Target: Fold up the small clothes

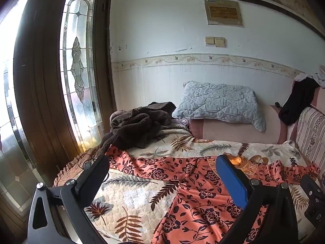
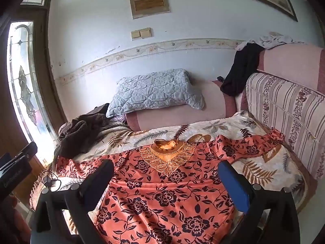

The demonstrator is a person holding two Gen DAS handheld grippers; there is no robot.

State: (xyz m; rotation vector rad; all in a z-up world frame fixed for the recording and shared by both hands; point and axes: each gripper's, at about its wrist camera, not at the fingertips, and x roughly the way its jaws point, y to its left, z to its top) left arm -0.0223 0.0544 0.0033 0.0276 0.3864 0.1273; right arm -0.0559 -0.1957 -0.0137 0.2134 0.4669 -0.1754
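- Left wrist cam: sits behind left tool, looks fwd & slightly down across the bed, close above it; door fills its left side.
- Right wrist cam: behind right tool, same heading, tilted down, further right; sofa back on its right.
- Shared: floral top, grey pillow, brown garment, wall.

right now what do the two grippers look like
Both match: the left gripper and right gripper each have a black angular frame with round silver bolts, one black finger and one blue-padded finger. No cables, sleeves or hands show.
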